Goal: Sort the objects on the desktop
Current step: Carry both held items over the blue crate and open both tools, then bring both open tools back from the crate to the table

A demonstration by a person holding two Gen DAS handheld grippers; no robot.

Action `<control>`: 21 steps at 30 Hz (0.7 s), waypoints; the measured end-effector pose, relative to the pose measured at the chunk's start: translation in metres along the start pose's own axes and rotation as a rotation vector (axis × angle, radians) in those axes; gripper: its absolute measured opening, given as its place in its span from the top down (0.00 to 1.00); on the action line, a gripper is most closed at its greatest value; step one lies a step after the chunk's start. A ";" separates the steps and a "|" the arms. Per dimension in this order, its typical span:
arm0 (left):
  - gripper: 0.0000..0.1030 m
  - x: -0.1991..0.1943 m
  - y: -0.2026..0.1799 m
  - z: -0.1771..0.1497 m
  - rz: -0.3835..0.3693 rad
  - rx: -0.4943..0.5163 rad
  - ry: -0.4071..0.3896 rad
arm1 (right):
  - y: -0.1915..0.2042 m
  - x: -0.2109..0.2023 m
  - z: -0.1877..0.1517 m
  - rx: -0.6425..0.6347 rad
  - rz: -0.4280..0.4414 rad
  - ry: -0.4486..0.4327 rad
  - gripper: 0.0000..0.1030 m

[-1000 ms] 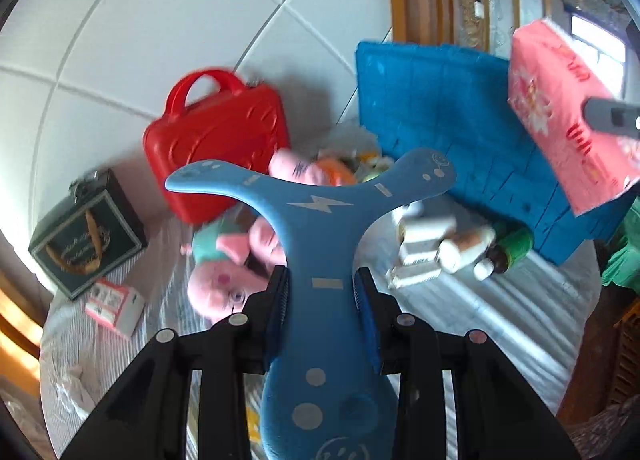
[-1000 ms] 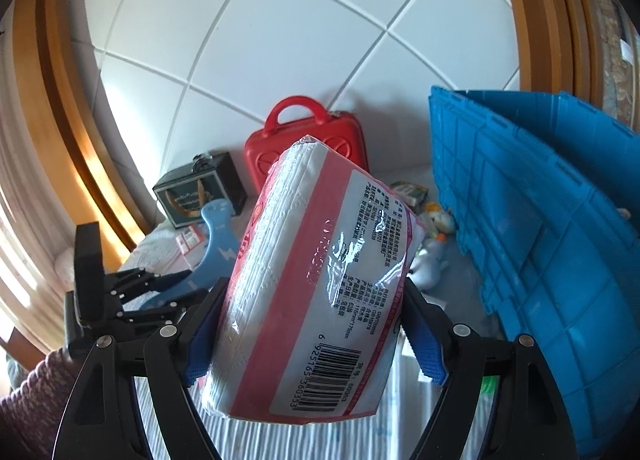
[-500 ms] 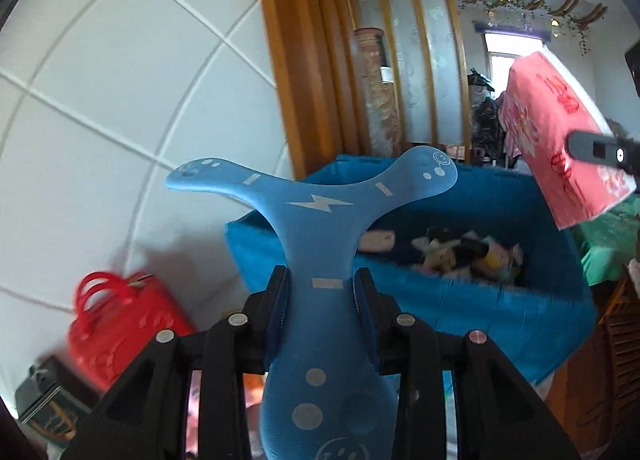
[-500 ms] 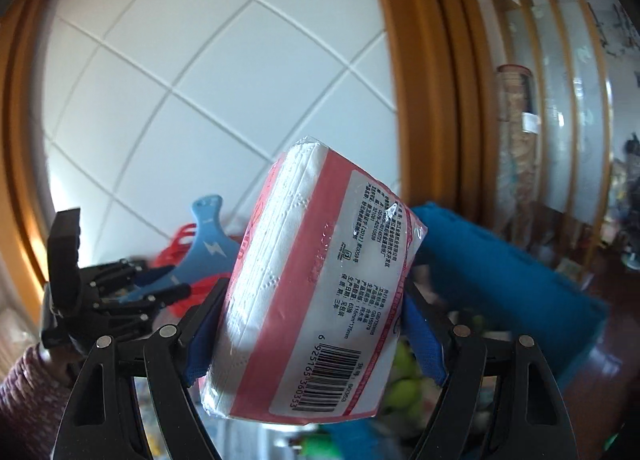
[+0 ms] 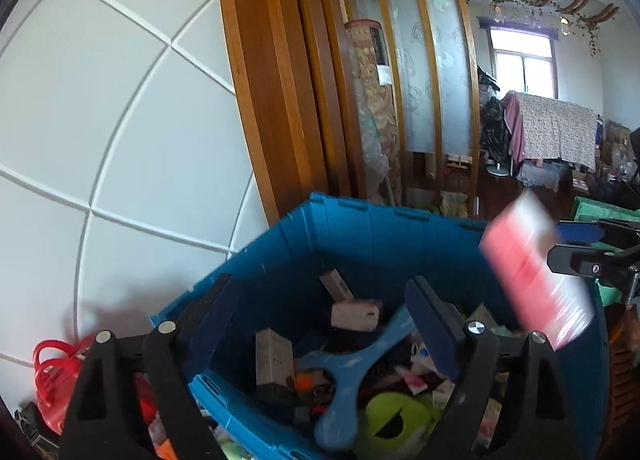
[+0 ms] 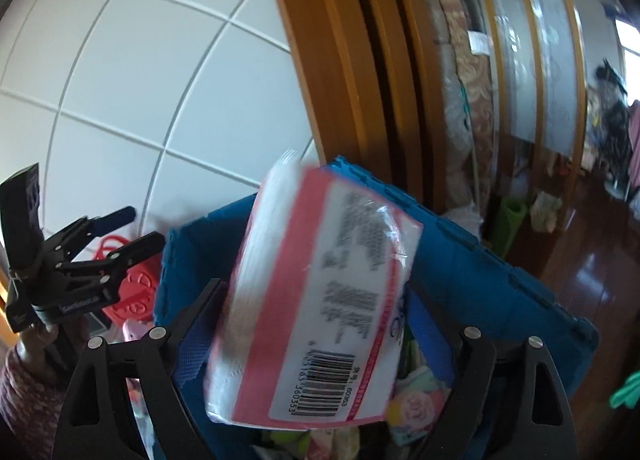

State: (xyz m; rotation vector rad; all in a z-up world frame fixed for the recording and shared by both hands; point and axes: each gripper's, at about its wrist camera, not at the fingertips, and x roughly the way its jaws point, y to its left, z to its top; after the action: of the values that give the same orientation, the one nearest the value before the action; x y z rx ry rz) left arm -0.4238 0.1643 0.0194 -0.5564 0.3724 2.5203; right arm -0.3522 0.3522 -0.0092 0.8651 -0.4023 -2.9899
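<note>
At the bottom of the left wrist view, our left hand-held gripper [image 5: 320, 324] stands spread apart with nothing between its fingers; the blue boomerang [image 5: 352, 364] lies in the blue crate [image 5: 360, 236] behind it. Our right hand-held gripper [image 6: 320, 340] is also parted, the blurred tissue pack [image 6: 316, 300] loose between the fingers, over the crate.
</note>
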 end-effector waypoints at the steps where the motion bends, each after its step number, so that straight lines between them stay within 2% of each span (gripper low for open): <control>1: 0.16 -0.003 -0.004 0.000 0.026 -0.003 -0.014 | -0.004 -0.002 0.002 0.003 0.005 -0.011 0.15; 6: 0.16 -0.020 -0.015 -0.020 0.123 -0.053 -0.037 | -0.019 -0.027 0.007 -0.006 0.019 -0.104 0.12; 13: 0.16 -0.064 -0.016 -0.061 0.243 -0.085 -0.048 | 0.006 -0.064 -0.026 -0.070 0.080 -0.211 0.08; 21: 0.16 -0.127 0.006 -0.119 0.418 -0.163 -0.035 | 0.068 -0.086 -0.057 -0.164 0.229 -0.195 0.06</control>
State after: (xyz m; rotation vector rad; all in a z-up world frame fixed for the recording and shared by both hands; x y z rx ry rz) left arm -0.2915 0.0601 -0.0262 -0.5395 0.2958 2.9794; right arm -0.2544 0.2794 0.0062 0.4808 -0.2343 -2.8512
